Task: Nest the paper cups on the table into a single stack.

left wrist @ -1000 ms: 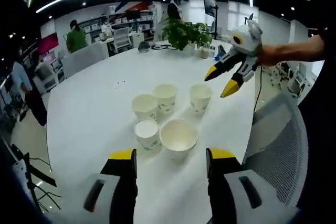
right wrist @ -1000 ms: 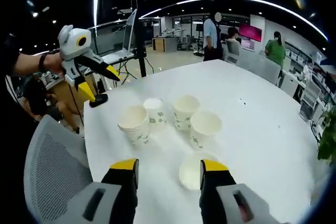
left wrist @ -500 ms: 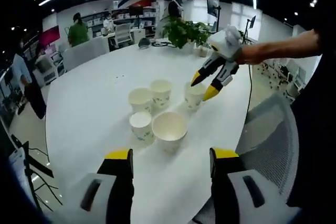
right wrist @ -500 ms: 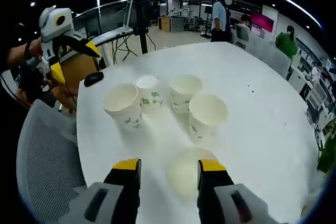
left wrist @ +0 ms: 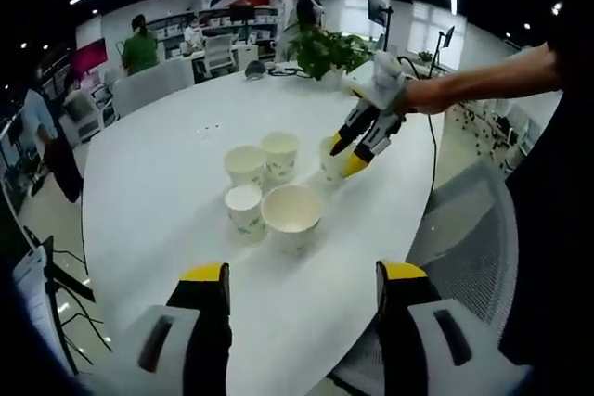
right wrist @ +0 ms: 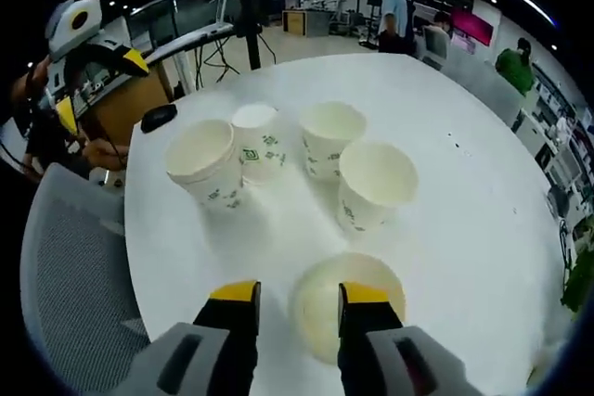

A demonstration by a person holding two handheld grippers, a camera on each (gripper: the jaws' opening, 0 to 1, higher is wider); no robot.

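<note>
Several white paper cups with green print stand on the white table [left wrist: 148,183]. In the left gripper view a wide cup [left wrist: 291,215] and a small cup [left wrist: 244,210] are nearest, with two more cups [left wrist: 263,159] behind them. My right gripper [left wrist: 347,154] straddles the rim of a separate cup [left wrist: 327,160] at their right. In the right gripper view that cup [right wrist: 360,273] lies at my right gripper [right wrist: 300,292], its left rim between the open jaws. My left gripper [left wrist: 302,277] stands open, held back from the cups; its yellow tips [right wrist: 135,60] appear at the upper left.
A grey mesh chair [left wrist: 469,229] stands at the table's near edge, also seen as the chair [right wrist: 65,266]. A potted plant [left wrist: 325,48] sits at the table's far side. A small black object [right wrist: 160,116] lies by the edge. People and desks fill the office behind.
My right gripper has come down and forward onto the separate cup, and its jaws have narrowed a little. My left gripper has drawn back slightly from the group.
</note>
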